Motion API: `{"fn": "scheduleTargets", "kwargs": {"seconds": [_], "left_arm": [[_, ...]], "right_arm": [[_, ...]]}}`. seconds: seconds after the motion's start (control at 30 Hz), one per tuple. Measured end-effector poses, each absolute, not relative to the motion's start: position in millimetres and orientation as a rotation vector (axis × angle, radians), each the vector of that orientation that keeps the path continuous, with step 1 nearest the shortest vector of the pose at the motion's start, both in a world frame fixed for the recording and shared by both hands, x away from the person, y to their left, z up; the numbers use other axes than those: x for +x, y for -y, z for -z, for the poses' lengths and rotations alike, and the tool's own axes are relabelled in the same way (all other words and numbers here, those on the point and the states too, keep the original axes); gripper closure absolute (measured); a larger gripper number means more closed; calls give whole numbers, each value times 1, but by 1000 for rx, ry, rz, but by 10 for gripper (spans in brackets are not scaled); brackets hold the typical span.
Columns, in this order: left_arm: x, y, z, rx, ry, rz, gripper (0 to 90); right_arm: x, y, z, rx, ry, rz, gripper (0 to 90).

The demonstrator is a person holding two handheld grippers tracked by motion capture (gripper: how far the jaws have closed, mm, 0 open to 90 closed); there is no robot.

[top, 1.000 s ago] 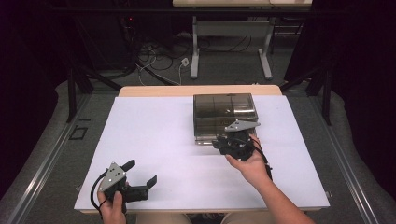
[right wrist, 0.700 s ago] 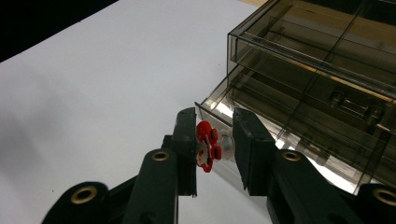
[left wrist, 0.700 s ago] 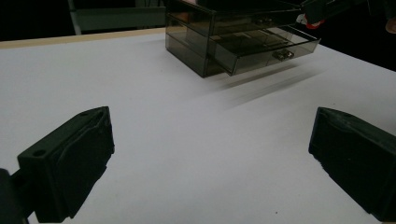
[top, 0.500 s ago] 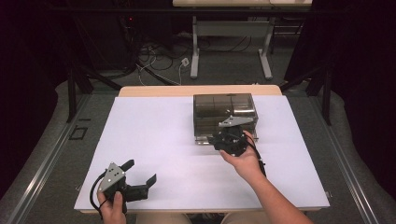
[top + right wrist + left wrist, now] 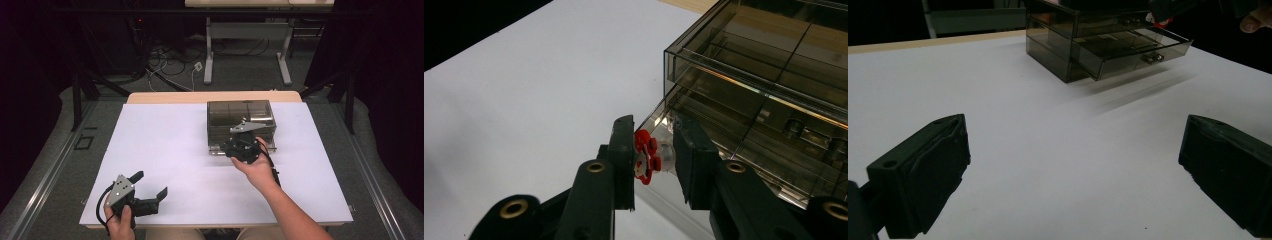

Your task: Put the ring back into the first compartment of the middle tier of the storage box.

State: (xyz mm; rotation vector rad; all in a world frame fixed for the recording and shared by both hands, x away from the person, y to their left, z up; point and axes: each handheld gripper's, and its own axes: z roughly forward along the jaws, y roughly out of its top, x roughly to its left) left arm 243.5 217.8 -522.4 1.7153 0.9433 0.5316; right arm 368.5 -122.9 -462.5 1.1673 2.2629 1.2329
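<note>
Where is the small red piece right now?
In the right gripper view the small red piece sits between the jaws of the right gripper, just above the open lower drawer of the smoky plastic drawer box.

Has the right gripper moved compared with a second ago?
Yes. The right gripper has slid leftward and slightly closer along the front of the smoky drawer box.
</note>
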Motion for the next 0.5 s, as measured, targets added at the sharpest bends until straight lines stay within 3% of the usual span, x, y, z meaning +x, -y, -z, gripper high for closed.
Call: {"fn": "scheduleTargets", "kwargs": {"seconds": [0.5], "left_arm": [[245,-218,524,1733,-936,-524,5]], "right_arm": [[380,120,473,1206,-2248,-1189,712]]}}
